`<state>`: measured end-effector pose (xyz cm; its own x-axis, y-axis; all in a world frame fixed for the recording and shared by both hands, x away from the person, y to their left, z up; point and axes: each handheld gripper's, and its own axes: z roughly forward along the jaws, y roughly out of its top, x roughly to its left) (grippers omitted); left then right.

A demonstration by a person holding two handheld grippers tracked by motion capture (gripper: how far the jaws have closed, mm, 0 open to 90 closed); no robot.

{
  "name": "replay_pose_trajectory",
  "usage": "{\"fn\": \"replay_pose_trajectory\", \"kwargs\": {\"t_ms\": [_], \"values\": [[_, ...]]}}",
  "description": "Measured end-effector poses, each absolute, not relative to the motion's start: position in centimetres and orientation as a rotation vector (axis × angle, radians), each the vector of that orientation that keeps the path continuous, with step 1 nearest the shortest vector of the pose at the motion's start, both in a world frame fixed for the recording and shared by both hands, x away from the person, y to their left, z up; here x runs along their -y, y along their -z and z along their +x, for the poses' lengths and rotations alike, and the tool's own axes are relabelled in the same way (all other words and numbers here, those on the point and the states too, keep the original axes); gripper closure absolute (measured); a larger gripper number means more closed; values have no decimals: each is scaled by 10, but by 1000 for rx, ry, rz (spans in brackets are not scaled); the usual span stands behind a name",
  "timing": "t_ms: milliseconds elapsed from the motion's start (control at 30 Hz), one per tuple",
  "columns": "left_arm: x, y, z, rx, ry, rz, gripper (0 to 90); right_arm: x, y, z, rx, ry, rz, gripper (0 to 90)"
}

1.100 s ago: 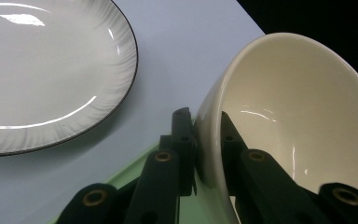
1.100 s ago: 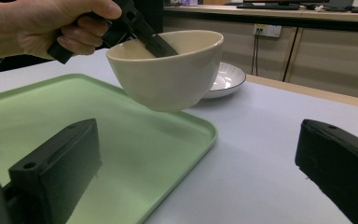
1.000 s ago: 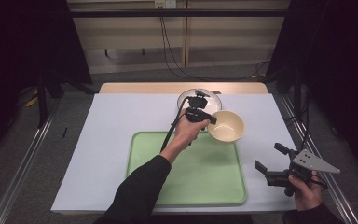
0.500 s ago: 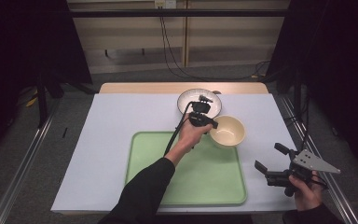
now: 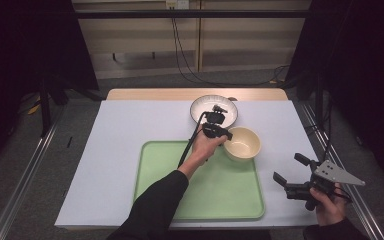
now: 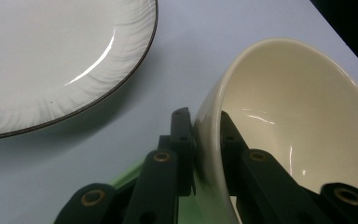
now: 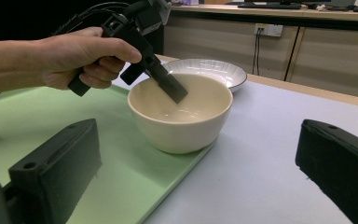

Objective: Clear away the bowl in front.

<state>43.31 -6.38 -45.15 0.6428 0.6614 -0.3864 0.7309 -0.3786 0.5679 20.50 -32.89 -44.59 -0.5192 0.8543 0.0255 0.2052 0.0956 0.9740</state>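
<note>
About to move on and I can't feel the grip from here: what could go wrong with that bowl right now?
The left gripper pinches just the bowl wall at the rim, so it may twist or slip. The bowl straddles the green tray lip and could rock. The plate sits close behind; a swing may knock it.

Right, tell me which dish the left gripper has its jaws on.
The cream bowl at the green tray's far right corner: the left gripper pinches its rim. The dark-rimmed white plate behind sits untouched.

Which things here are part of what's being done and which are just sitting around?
In use:
- cream bowl, rim pinched by the left claw
- green tray under the bowl's edge

Idle:
- white plate behind
- right claw, open, off to the side
</note>
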Motion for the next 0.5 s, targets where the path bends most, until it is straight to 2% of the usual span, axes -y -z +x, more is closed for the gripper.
{"fn": "replay_pose_trajectory", "kwargs": {"t_ms": [500], "values": [[63,455,430,-1042,98,2130,806,329,446,205,-1802,-1452,1042,0]]}}
